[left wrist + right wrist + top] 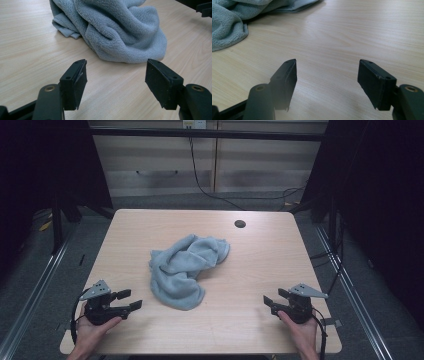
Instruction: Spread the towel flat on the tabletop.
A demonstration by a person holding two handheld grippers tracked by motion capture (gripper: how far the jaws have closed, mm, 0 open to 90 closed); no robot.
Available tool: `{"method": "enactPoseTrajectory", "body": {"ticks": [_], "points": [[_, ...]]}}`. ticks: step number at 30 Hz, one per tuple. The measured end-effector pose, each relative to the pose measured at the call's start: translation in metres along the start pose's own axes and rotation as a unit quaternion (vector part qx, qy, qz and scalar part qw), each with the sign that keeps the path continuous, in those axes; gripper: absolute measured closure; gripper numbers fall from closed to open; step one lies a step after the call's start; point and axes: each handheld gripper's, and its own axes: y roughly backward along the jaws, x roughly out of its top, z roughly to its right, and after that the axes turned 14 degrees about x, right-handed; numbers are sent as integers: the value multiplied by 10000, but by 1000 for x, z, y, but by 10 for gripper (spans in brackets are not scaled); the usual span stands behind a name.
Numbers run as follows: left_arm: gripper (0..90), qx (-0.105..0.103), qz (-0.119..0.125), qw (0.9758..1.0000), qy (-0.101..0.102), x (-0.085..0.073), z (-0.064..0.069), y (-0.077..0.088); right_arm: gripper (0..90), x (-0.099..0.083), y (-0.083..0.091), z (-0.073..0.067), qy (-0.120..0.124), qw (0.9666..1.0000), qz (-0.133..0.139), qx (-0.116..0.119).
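Wooden counter point(260, 270), crumpled grey towel point(185, 267) at its middle, left gripper point(131, 301) and right gripper point(269, 304) well apart on either side — jaws spread, pinching nothing.

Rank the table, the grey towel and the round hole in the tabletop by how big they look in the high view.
1. Table, by far the largest.
2. Grey towel, crumpled near the middle.
3. Round hole, a small dark spot near the far edge.
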Motion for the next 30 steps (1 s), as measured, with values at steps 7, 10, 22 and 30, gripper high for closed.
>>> {"method": "enactPoseTrajectory", "body": {"ticks": [7,10,22,30], "points": [[351,-3,-33,10000,-17,0,1,-2,392,-2,-2,0,-16,9995,-13,328],[384,-62,-44,10000,-19,1,3,-3,396,-2,-1,0,-18,9994,-16,337],[558,-303,187,9990,-261,21,14,-4,398,5,2,-10,48,9986,116,508],[515,-459,215,9980,-389,54,22,-27,384,6,-2,-9,26,9980,57,624]]}}
